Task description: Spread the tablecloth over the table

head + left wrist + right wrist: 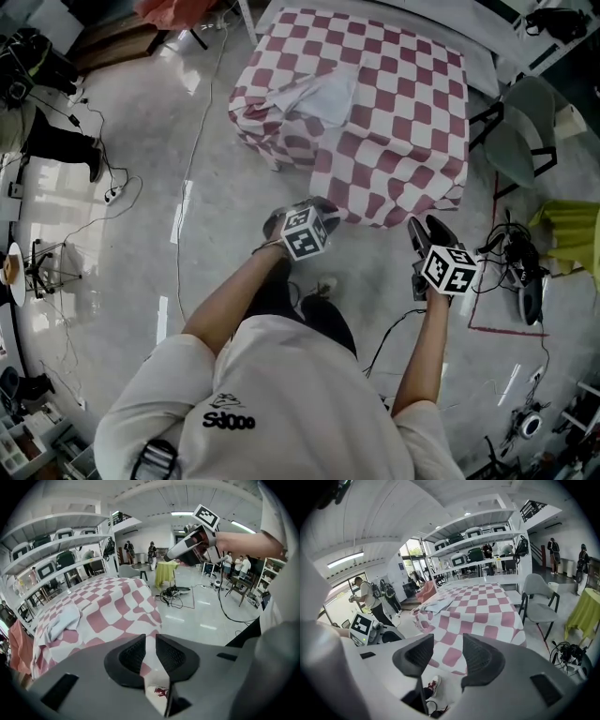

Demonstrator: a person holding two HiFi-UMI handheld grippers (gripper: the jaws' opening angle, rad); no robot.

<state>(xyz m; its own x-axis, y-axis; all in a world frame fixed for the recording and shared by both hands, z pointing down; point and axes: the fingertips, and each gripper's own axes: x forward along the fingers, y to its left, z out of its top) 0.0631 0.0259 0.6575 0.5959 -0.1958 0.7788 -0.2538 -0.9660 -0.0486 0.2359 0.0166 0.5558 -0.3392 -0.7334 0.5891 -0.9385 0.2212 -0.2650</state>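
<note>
The left tongs [150, 652] stand a narrow gap apart, pinching nothing, just beside the hanging near edge of the tablecloth [394, 103]; the right tongs [443, 660] gape wide and empty off the near right corner of the worktop [482, 66]. The red-and-white checked tablecloth lies over the worktop, draping down its near and left edges, with a flap folded back, pale side up, by the left edge.

- table: legs and near edge totally buried under the cloth [375, 103]
- left gripper [314, 211]: jaws tucked under its own cube in head view
- can't tell if cloth seen through its slit touches the pads [135, 656]
- orange thing [173, 11] chopped by top edge, no clue what
- folks at the back [152, 554] way too tiny
</note>
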